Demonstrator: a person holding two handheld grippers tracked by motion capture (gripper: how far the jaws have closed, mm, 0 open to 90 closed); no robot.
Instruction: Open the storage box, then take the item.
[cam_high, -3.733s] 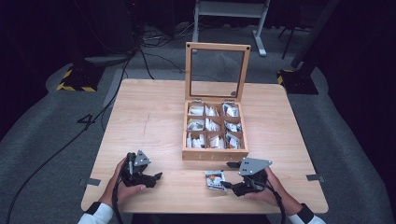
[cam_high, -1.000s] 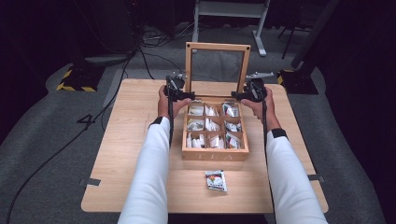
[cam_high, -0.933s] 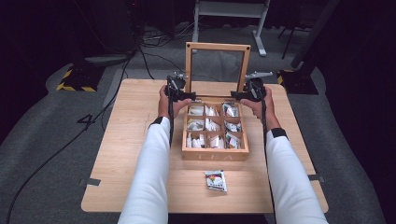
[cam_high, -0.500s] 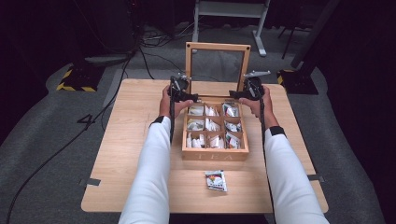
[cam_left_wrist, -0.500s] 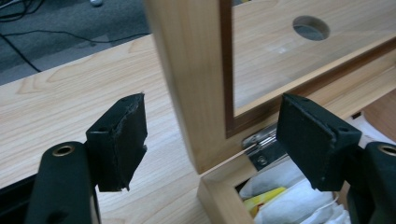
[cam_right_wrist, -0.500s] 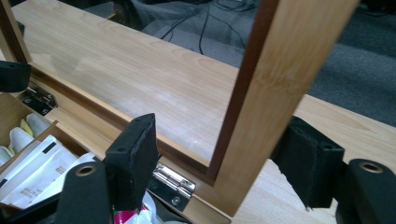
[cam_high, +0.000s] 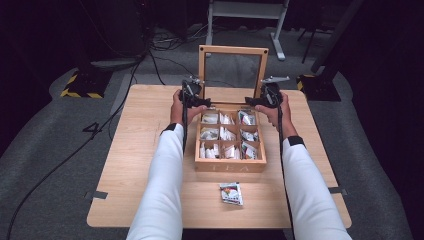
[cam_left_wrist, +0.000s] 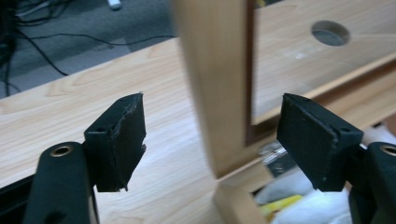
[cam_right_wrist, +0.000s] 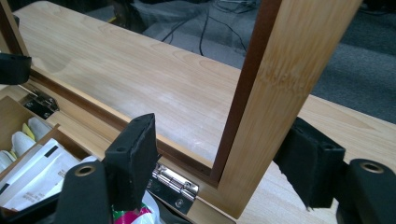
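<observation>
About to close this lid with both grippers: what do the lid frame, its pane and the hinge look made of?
The lid frame looks like pale, smooth-finished wood, possibly bamboo, with fine straight grain. Its pane seems to be clear glass or plastic: the table shows through it. The hinge looks like polished, silvery metal with screws.

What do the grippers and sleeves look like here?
Both the left gripper and the right gripper are black, each with two flat rectangular pads, the left one's chipped at its edges. A grey plate tops the right gripper. Black cables trail back along white sleeves with dark cuffs.
</observation>
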